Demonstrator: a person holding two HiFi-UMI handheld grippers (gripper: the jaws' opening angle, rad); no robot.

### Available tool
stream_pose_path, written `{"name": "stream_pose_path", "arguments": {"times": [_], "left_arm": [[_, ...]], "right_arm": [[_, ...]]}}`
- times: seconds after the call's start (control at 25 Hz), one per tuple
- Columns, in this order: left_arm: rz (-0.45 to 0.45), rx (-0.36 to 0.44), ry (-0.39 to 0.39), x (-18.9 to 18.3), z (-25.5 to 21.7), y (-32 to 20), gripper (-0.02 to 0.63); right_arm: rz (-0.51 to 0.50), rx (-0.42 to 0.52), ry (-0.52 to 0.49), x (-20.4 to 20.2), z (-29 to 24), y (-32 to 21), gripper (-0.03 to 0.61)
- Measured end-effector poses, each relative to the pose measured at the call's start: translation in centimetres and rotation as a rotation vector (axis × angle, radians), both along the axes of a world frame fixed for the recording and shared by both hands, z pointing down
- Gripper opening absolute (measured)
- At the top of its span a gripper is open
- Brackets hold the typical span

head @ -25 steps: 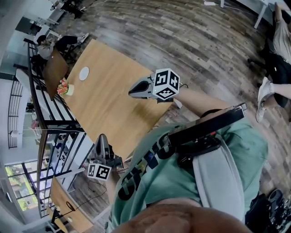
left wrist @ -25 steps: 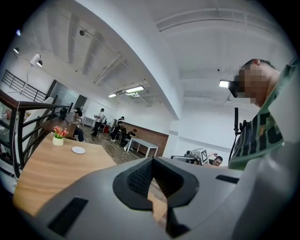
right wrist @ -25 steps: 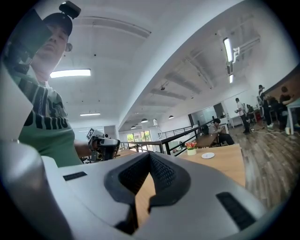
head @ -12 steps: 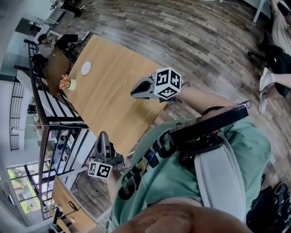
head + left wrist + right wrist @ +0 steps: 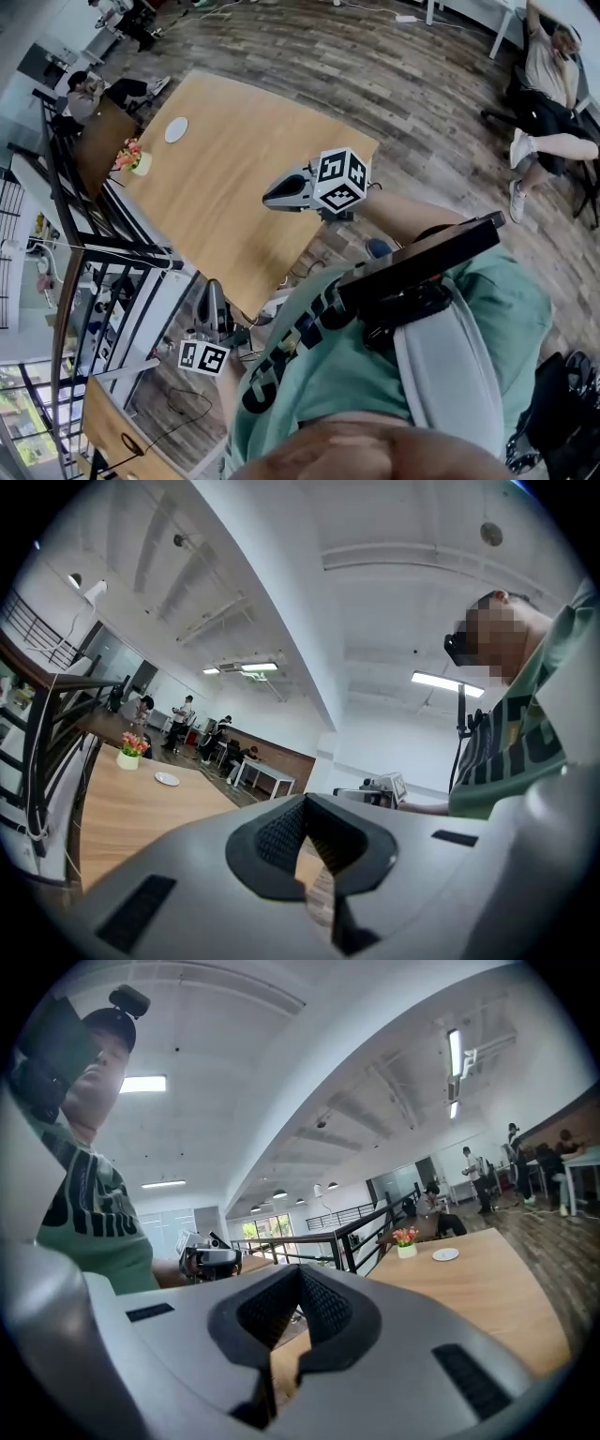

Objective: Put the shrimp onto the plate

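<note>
A small white plate [image 5: 175, 129] lies at the far end of the long wooden table [image 5: 225, 202]; it also shows as the plate [image 5: 167, 779] and the plate [image 5: 445, 1254] in the two gripper views. No shrimp is visible in any view. My right gripper [image 5: 270, 195] hovers above the table's near half, shut and empty, with its jaws [image 5: 300, 1275] closed tip to tip. My left gripper [image 5: 211, 291] is off the table's near left edge, close to my body, pointing up; its jaws [image 5: 305, 804] are shut with nothing between them.
A white pot of pink flowers [image 5: 134, 161] stands near the plate at the table's left edge. A black metal railing [image 5: 103, 248] runs along the table's left side. People sit at the far left [image 5: 89, 89] and on chairs at the right [image 5: 548, 80].
The head view has shifted, so the table sits a little lower and more to the right in the picture. Both grippers stay shut and keep about the same places near my body.
</note>
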State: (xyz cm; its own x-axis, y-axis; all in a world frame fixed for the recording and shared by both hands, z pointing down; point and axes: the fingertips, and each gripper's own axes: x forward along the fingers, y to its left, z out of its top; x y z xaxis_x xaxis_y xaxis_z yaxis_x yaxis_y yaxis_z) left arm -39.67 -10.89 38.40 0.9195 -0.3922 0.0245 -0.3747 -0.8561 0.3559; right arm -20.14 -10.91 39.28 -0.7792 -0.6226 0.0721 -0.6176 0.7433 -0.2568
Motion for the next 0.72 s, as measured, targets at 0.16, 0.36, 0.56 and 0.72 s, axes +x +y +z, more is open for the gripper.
{"name": "stream_pose_path", "arguments": {"times": [0.16,0.36,0.56,0.72], "left_arm": [[-0.009,-0.004,0.046,-2.3,-0.2,0.0,0.003],[-0.013,0.025,0.056,-0.8,-1.0,0.8,0.003],[-0.093,0.009,0.103,2.1,-1.1,1.1,0.003],[-0.079,0.018,0.103,6.9,-1.2,2.4,0.003]], "right_arm": [[-0.009,0.014,0.015,-2.4,-1.1,0.4,0.008],[-0.01,0.04,0.027,-0.2,-2.2,1.2,0.008],[-0.024,0.043,0.042,4.4,-3.1,0.3,0.008],[-0.029,0.028,0.062,8.4,-2.7,1.0,0.008]]}}
